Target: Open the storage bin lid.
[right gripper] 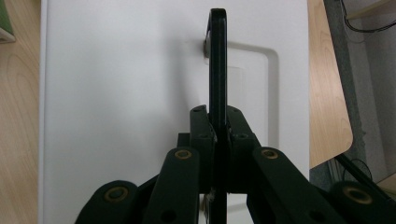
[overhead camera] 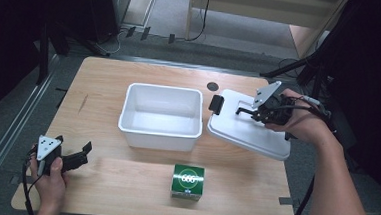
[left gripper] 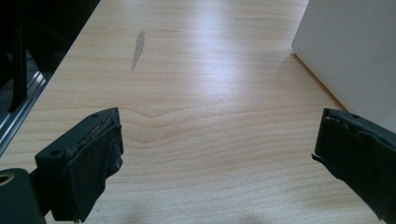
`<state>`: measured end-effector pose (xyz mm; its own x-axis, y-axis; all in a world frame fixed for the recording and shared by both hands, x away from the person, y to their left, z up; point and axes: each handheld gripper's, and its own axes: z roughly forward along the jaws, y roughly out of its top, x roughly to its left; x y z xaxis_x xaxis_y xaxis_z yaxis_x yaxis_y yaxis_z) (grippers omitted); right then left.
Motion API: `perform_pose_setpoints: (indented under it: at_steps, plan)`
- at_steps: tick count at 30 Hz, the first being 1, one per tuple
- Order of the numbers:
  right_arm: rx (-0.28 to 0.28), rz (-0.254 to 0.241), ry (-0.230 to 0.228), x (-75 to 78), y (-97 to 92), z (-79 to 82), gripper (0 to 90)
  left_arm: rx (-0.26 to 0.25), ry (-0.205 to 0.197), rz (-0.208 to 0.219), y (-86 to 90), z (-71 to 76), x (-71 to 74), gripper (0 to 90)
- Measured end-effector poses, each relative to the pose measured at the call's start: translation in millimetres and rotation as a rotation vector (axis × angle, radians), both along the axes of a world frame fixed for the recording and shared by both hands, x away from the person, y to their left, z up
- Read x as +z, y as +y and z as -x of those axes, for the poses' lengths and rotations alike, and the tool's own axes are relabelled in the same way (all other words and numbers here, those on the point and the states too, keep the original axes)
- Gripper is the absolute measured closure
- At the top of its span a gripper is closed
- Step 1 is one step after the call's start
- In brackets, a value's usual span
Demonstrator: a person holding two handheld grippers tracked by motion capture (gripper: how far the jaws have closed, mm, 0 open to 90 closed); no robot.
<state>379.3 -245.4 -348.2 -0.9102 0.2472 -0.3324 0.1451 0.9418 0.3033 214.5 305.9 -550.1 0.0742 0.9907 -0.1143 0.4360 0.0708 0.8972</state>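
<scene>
A white lid [overhead camera: 257,136] sits tilted at the right of the table, its left edge close to the right rim of an open white bin [overhead camera: 161,116]. My right gripper [overhead camera: 256,111] [right gripper: 218,119] is shut on the thin black handle [right gripper: 217,56] that stands up from the lid's top [right gripper: 116,93]. A black clip [overhead camera: 215,104] hangs on the lid's left end. My left gripper [overhead camera: 73,148] [left gripper: 217,135] rests open over bare wood at the front left, nothing between its fingers. The bin's white wall [left gripper: 355,51] shows at the upper right in the left gripper view.
A green box [overhead camera: 188,181] with a white round label stands in front of the bin near the table's front edge. The wooden table [overhead camera: 123,193] has a dark round hole [overhead camera: 212,86] behind the bin and a grey scuff [left gripper: 138,46] at the left.
</scene>
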Motion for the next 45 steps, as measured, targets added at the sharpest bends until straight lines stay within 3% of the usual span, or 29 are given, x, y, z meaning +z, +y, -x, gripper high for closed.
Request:
perform_pose_setpoints:
  at_steps: [16,45]
  plan:
    - [-0.013,0.007,0.028,-32.7,-6.6,1.6,84.6,0.004,-0.003,0.004,0.2,0.4,-0.1,1.7]
    - [-0.07,0.031,0.035,-93.7,-11.9,0.7,84.6,0.002,-0.003,0.006,0.4,0.4,-0.3,1.7]
